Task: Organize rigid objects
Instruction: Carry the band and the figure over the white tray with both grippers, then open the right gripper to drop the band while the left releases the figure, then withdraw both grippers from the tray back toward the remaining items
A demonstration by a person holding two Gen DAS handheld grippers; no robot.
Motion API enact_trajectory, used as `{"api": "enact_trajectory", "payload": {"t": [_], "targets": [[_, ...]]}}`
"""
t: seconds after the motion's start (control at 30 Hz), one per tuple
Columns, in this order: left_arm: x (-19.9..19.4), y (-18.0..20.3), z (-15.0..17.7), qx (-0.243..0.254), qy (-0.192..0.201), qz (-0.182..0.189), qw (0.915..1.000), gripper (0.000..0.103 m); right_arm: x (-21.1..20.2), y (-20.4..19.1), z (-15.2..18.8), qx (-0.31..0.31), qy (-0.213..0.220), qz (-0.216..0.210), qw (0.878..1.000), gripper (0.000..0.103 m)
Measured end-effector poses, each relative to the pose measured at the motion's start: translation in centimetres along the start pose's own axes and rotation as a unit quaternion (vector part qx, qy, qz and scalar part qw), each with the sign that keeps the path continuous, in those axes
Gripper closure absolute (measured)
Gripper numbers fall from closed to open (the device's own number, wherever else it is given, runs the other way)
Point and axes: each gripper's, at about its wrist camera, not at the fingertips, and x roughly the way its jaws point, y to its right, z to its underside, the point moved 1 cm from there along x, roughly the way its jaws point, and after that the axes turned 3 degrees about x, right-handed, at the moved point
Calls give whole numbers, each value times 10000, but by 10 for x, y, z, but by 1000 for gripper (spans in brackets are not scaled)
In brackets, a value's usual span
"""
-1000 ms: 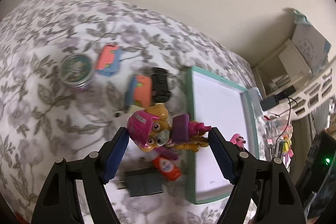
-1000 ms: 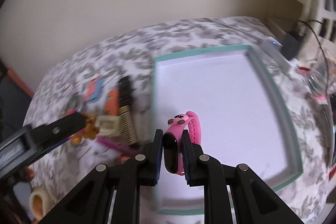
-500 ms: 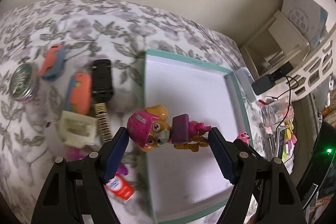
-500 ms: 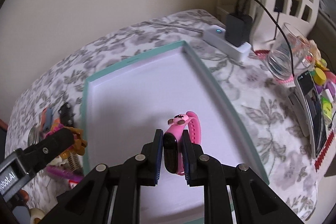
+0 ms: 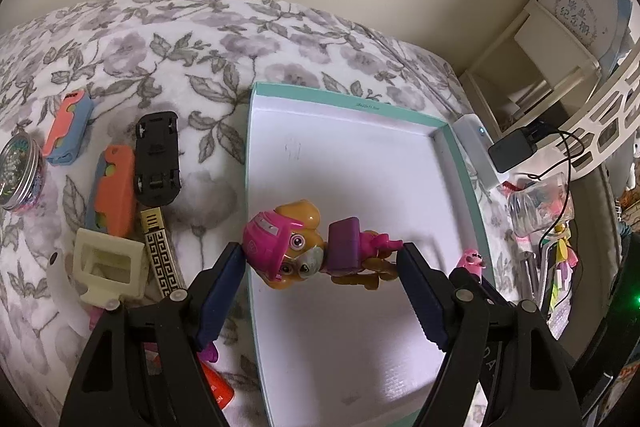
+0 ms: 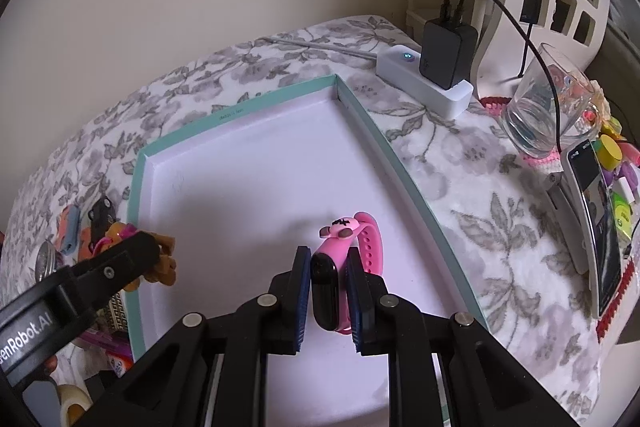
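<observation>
My left gripper [image 5: 322, 259] is shut on a pink and tan toy pup figure [image 5: 296, 251] and holds it above the left part of a white tray with a teal rim [image 5: 348, 101]. My right gripper [image 6: 328, 291] is shut on a pink wristband with a black screen [image 6: 340, 259], held over the same tray [image 6: 236, 113] near its front. The left gripper with the pup [image 6: 160, 259] shows at the tray's left edge in the right wrist view. The wristband's top [image 5: 472, 261] shows in the left wrist view.
On the flowered cloth left of the tray lie a black toy car [image 5: 156, 159], two orange and blue cases [image 5: 112, 187], a cream block [image 5: 108, 267], a round tin [image 5: 18, 171]. Right of the tray stand a power strip with charger [image 6: 432, 79], a glass [image 6: 548, 111], a phone [image 6: 600, 227].
My left gripper carried the pup rightward from above the loose objects to over the tray. My right gripper moved right along the tray with the wristband still held.
</observation>
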Motion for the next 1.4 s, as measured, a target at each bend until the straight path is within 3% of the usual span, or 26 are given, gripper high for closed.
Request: {"api": "enact_trajectory", "payload": {"t": [0.33, 0.47, 0.63, 0.77, 1.03, 1.2, 1.4], "targets": [[4, 1, 4, 35, -120, -16, 9999, 24, 1, -5, 2, -149, -23, 40, 9999, 84], [2, -1, 4, -9, -131, 5, 9999, 16, 2, -4, 2, -129, -24, 37, 9999, 84], [-1, -2, 5, -62, -151, 27, 9999, 16, 6, -2, 4, -194, -145, 99, 9997, 81], [-8, -4, 6, -64, -141, -54, 9999, 15, 5, 1, 5, -193, -132, 93, 9997, 47], [-35, -12, 7, 175, 64, -682, 9975, 15, -1, -4, 5, -329, -53, 11, 9994, 39], [-50, -28, 12, 12, 82, -893, 9960, 15, -2, -9, 3, -381, -20, -104, 9992, 32], [-51, -45, 21, -169, -109, -1105, 9937, 15, -2, -6, 3, -74, -102, -250, 9996, 31]]}}
